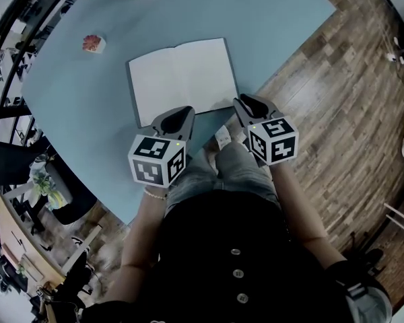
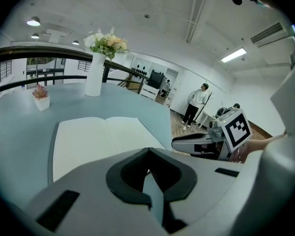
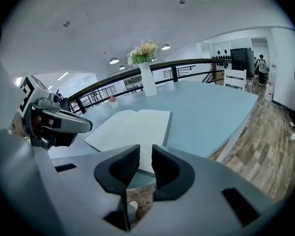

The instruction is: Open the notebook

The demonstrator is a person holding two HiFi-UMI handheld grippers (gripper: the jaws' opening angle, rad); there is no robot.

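The notebook [image 1: 182, 79] lies open and flat on the pale blue table [image 1: 269, 25], its blank white pages up. My left gripper [image 1: 182, 113] hovers at the notebook's near edge, over the left page's lower right part. In the left gripper view its tips [image 2: 148, 154] meet, with nothing between them, and the notebook [image 2: 103, 136] lies just ahead. My right gripper [image 1: 246, 105] sits at the notebook's near right corner. Its jaws [image 3: 145, 154] stand apart with nothing between them, just short of the notebook [image 3: 132, 127]. Each gripper shows in the other's view: the right gripper [image 2: 196, 144] and the left gripper [image 3: 64, 124].
A small potted plant [image 1: 92, 44] stands on the table's left side. A white vase [image 2: 94, 73] with flowers stands at the far edge. The table's near edge runs under both grippers, with wooden floor [image 1: 323, 113] beyond it to the right. A person [image 2: 194, 104] stands far off.
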